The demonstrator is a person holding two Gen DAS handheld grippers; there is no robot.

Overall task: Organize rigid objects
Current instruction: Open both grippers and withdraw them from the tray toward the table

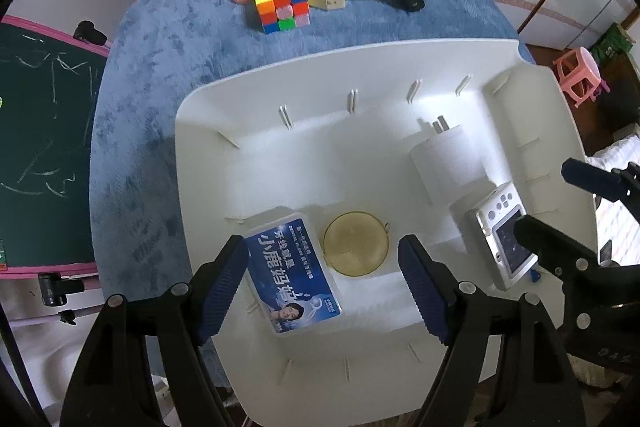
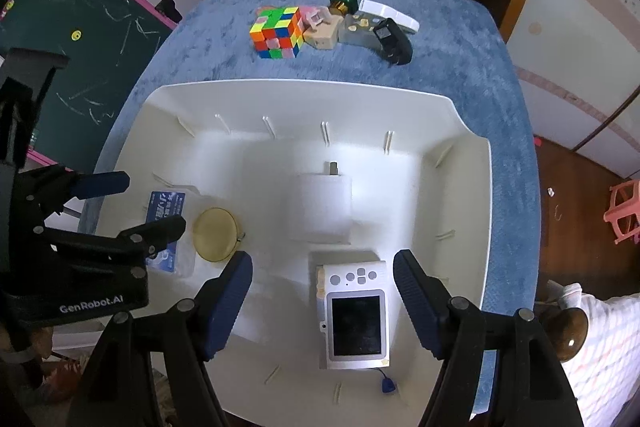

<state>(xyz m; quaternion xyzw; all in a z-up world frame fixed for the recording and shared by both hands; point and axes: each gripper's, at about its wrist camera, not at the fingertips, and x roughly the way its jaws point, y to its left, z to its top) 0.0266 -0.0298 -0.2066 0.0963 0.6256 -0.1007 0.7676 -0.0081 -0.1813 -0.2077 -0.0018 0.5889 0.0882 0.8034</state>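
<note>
— What do your grippers have hold of?

— Nothing: your left gripper [image 1: 326, 285] hangs wide open above the blue floss box [image 1: 294, 275] and amber disc [image 1: 356, 243] in the white bin [image 2: 468, 211]; your right gripper [image 2: 322, 301] gapes as wide over the white camera [image 2: 354, 315], whose near end your fingers partly frame.

— Farther in?

— A white charger [image 2: 320, 211] (prongs pointing far) lies mid-bin. Beyond the bin, on the blue cloth [image 2: 504, 99], sit the puzzle cube [image 2: 278, 33], a beige box [image 2: 322, 33], a black adapter [image 2: 392, 41] and a green-capped item [image 2: 343, 2], half hidden and hard to identify.
</note>
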